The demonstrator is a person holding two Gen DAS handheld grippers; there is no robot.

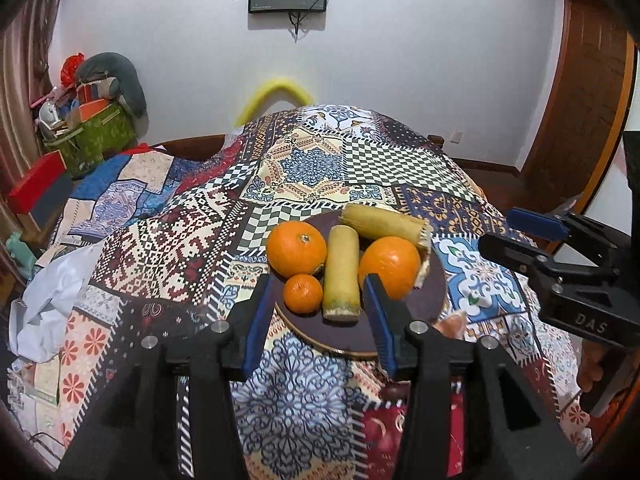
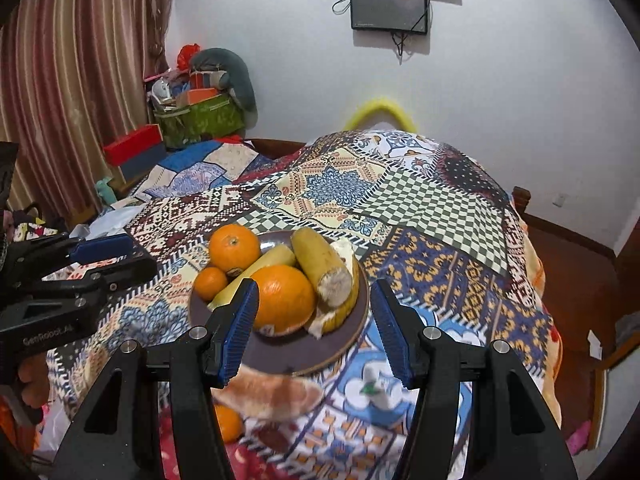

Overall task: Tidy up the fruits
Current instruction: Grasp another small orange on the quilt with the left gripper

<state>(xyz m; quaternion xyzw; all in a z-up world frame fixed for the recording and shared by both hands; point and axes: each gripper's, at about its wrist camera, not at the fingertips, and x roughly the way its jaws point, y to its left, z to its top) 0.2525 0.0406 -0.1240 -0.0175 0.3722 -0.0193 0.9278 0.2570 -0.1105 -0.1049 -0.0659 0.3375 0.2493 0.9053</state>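
A dark round plate (image 1: 434,300) (image 2: 280,354) sits on the patchwork cloth. It holds two large oranges (image 1: 296,247) (image 1: 390,266), a small mandarin (image 1: 303,293) and two pale yellow cane-like sticks (image 1: 341,276) (image 1: 386,226). My left gripper (image 1: 318,322) is open and empty just above the plate's near edge. My right gripper (image 2: 314,330) is open and empty over the plate's near right side; it also shows in the left wrist view (image 1: 520,236). A blurred orange-tan fruit (image 2: 276,394) and another mandarin (image 2: 228,422) lie below the plate's near edge.
The patchwork cloth (image 1: 308,168) covers a humped table. A green basket of clutter (image 1: 96,128) and a red box (image 1: 34,186) stand at the back left. Crumpled white paper (image 1: 52,300) lies at the left. A wooden door (image 1: 580,100) is at the right.
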